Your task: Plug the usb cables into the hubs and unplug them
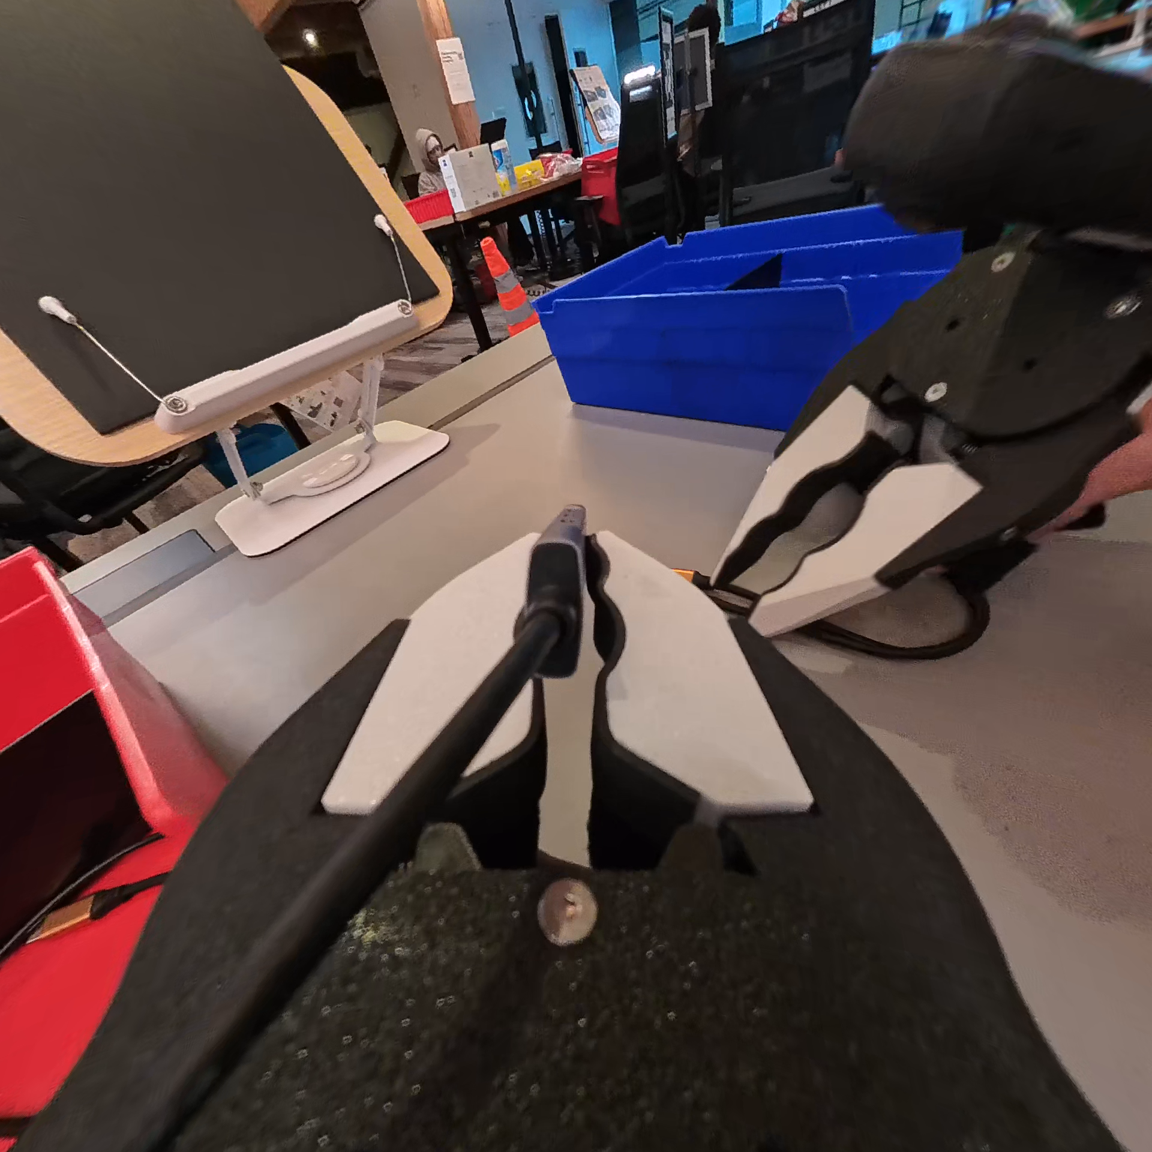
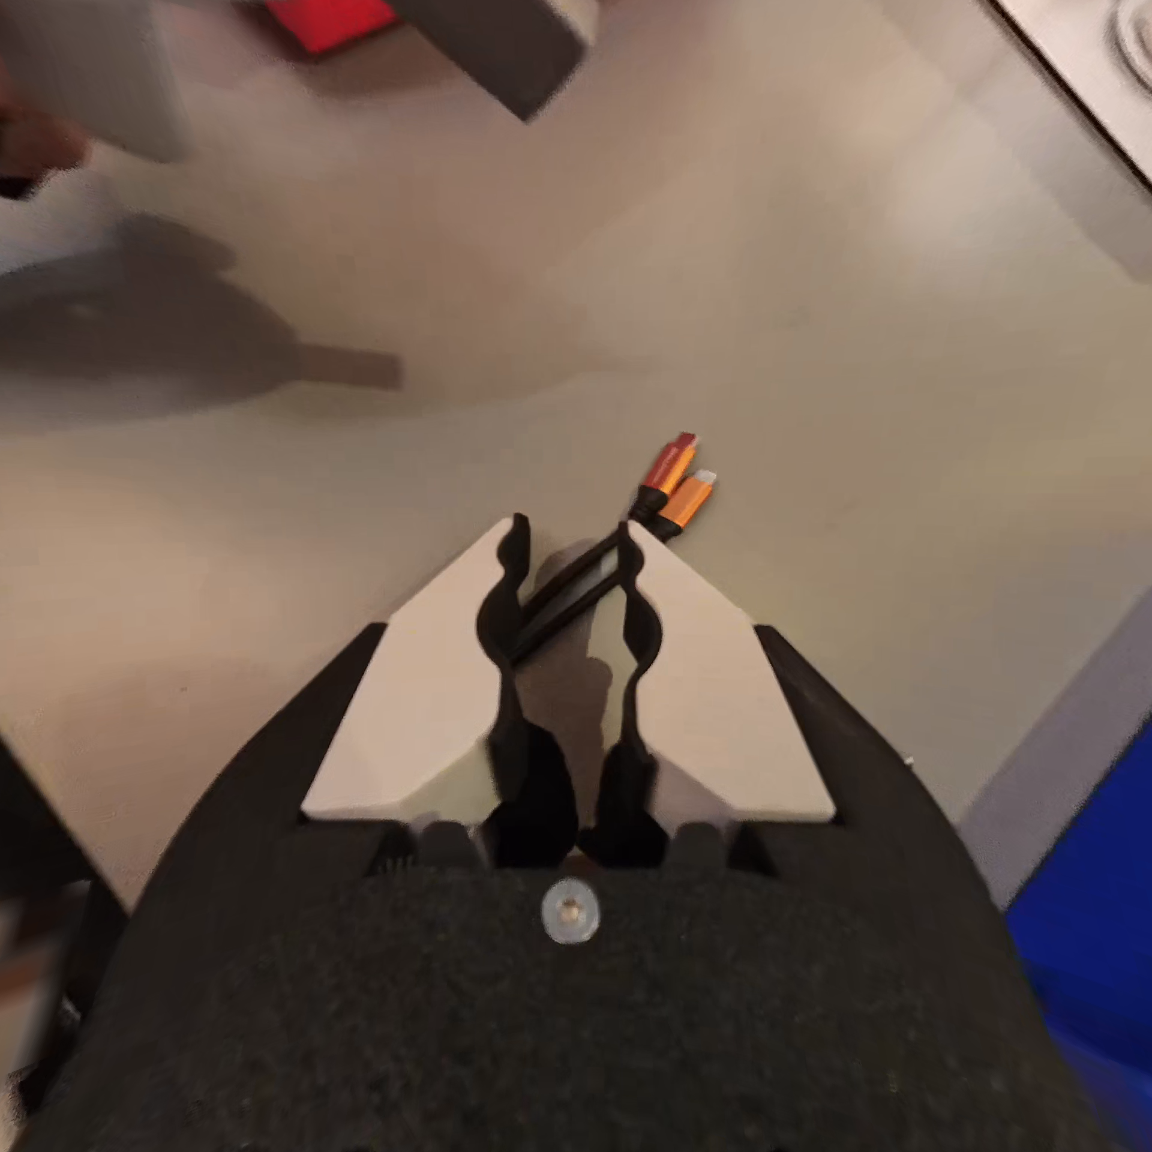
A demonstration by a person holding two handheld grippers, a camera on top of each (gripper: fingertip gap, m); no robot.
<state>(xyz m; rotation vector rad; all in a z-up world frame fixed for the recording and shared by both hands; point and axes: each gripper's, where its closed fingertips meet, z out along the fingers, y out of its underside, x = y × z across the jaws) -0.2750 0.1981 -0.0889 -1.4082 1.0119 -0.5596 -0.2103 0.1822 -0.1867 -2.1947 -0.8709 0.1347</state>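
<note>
In the left wrist view my left gripper (image 1: 576,542) is shut on a slim dark grey hub (image 1: 555,598), held above the grey table; its black cable (image 1: 386,810) runs back over the left finger. My right gripper (image 1: 745,598) is to its right, tilted down with its tips at the table. In the right wrist view it (image 2: 570,523) is open and straddles two black cable strands (image 2: 561,598). Their orange plugs (image 2: 676,483) lie on the table just past the right fingertip. One orange plug also shows in the left wrist view (image 1: 686,573).
Stacked blue bins (image 1: 704,349) stand at the back right. A red bin (image 1: 56,661) at the left holds a cable with a gold plug (image 1: 62,922). A white stand (image 1: 330,492) with a black board (image 1: 187,187) is at the back left. The left gripper (image 2: 486,56) is blurred. Some 12 cm of space lies between my two pairs of fingers.
</note>
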